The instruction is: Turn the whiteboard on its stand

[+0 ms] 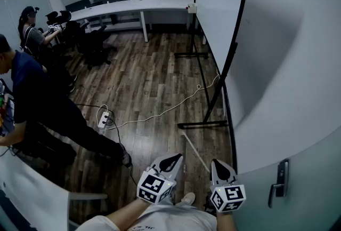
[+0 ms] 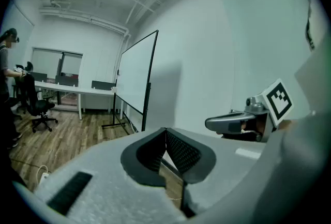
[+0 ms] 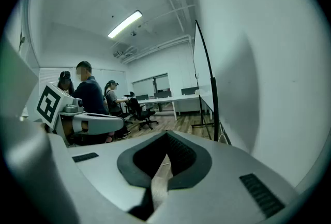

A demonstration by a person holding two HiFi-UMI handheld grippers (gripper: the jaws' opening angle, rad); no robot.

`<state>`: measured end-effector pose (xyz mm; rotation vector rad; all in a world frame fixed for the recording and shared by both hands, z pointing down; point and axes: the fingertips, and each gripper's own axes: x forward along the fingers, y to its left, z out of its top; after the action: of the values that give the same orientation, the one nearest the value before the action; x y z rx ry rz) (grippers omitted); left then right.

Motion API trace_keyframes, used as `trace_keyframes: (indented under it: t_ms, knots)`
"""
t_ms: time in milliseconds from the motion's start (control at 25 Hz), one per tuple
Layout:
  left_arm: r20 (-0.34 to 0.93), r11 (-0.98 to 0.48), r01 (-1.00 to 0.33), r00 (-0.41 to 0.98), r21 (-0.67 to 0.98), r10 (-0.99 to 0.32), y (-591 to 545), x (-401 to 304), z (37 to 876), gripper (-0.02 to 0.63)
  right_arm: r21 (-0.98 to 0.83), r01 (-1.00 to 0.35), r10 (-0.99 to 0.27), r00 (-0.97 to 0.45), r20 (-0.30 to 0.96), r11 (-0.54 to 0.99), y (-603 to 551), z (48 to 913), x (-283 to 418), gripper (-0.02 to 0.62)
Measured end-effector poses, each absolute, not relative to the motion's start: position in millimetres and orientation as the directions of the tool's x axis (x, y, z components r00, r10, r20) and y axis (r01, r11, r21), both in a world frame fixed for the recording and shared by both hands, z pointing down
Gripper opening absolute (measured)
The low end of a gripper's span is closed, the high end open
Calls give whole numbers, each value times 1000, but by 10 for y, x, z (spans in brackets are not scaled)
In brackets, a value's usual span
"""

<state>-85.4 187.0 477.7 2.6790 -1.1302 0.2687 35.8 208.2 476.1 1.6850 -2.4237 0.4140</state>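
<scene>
Approach is judged to be the step in hand, since nothing is gripped. The left gripper [image 1: 173,157] and the right gripper [image 1: 217,165] are carried low and close to the body. Each is seen with its jaws pressed together and nothing between them.

The whiteboard [image 1: 221,0] is found ahead and to the right, well apart from both grippers. It is set upright on its stand [image 1: 205,124], near the wall [image 1: 287,64] and roughly along it, with its near black edge turned toward the person. It lies on the right gripper's side.

To do the step well, the gap should be closed first and one pair of jaws opened before the frame is reached. The near edge should then be taken on the black rim (not on the white face), while the other gripper is kept free to steady the upright. A cable [image 1: 176,108] is laid across the floor up to the stand. Whether it touches the foot cannot be made out, so the board is probably best turned slowly, so that it is not snagged.
</scene>
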Motion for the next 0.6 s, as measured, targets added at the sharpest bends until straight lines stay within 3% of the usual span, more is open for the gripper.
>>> trace_keyframes:
  t_ms: [360,600]
  knots:
    - [246,-683,-718,692,132,-679,1850,-926,4753,11,-130,-935,-888,-355,294,330,2065,4778,280,5]
    - [242,-688,-712,698,138,-674,1857,-1040,4750,11,-149,-943,-917,-324,230,296,2022,4673,211,5]
